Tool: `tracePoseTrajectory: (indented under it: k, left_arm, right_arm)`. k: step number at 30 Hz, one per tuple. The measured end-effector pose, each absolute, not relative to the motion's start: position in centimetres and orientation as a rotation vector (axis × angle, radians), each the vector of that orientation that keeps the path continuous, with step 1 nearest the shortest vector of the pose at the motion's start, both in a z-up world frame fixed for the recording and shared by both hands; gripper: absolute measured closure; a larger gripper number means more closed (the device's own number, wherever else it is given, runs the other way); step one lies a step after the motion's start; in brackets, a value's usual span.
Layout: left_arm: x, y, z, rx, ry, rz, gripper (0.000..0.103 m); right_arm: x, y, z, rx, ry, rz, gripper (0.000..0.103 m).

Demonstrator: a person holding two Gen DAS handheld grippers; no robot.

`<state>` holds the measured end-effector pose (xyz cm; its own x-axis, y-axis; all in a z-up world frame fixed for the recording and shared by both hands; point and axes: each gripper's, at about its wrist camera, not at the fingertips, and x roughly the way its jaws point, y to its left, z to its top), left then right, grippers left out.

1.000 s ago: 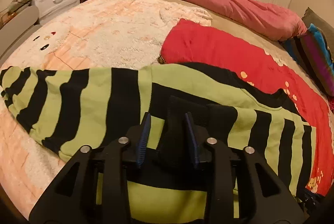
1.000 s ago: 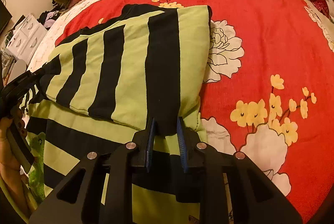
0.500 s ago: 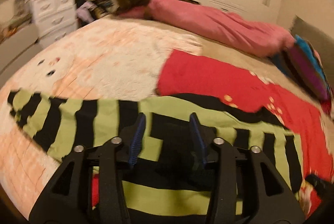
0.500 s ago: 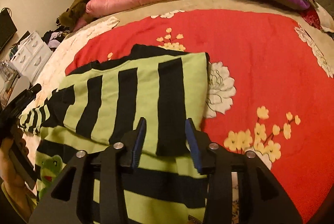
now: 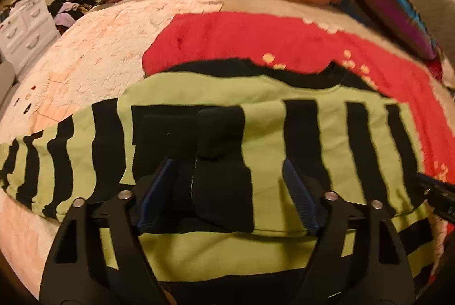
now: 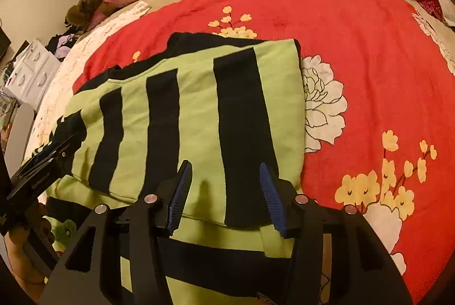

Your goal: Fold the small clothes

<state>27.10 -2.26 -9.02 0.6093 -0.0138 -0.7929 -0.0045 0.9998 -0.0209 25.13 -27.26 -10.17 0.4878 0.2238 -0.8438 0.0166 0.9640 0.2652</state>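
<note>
Striped sweater [image 6: 199,111] edge beside red blanket [image 6: 355,54]

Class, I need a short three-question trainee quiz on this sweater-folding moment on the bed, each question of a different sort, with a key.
1. True or false: the striped sweater lies partly on the red floral blanket.
2. Which colours are the sweater's stripes? A) green and black B) blue and white C) red and yellow
3. Fill in: the right gripper has ____ between its pads pressing on them.

Key: 1 true. 2 A. 3 nothing; its jaws are opening above the folded sleeve, as are those of the left gripper, whose pads stand clear of the black cuff.
</note>
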Motion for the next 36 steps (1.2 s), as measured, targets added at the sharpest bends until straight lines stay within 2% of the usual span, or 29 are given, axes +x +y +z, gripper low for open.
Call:
tracePoseTrajectory:
  k: [2, 4, 7, 10, 11, 12, 13, 26, 32, 36]
  left_arm:
    - [26.9, -2.0, -8.7, -0.051, 0.906, -0.015, 0.028]
    - [26.7, -1.8, -8.6, -0.054, 0.902, -0.003, 0.028]
    - [26.5, -1.5, -8.1, -0.046, 0.891, 0.023, 0.020]
    - [26.2, -1.2, -7.2, -0.065, 0.871, 0.032, 0.018]
    - [25.9, -1.1, -7.0, -0.070, 0.863, 0.036, 0.014]
    - [25.7, -1.0, -6.7, -0.072, 0.853, 0.041, 0.012]
    - [25.5, -0.9, -6.5, -0.073, 0.846, 0.043, 0.010]
    - [22.1, 1.2, -4.6, -0.078, 0.777, 0.081, 0.010]
    - [20.2, 5.3, -3.7, -0.242, 0.780, 0.081, 0.010]
    - [18.9, 7.7, -3.3, -0.233, 0.784, 0.141, 0.010]
  right_arm:
    - [24.8, -27.6, -9.6, 0.269, 1.038, 0.131, 0.052]
    - [24.4, -28.0, -9.0, 0.290, 1.017, 0.132, 0.038]
    - [23.9, -28.7, -8.3, 0.323, 0.998, 0.136, 0.037]
    - [23.4, -29.3, -7.4, 0.336, 0.980, 0.130, 0.037]
    - [23.3, -29.4, -7.2, 0.342, 0.974, 0.129, 0.036]
    - [23.2, -29.6, -6.8, 0.350, 0.965, 0.128, 0.019]
    - [23.1, -29.7, -6.5, 0.359, 0.953, 0.127, 0.010]
    - [22.3, -26.4, -2.1, 0.290, 0.851, 0.187, 0.006]
    - [22.3, -23.5, -1.0, 0.283, 0.832, 0.223, 0.005]
    - [22.0, -21.3, -1.0, 0.292, 0.834, 0.254, 0.005]
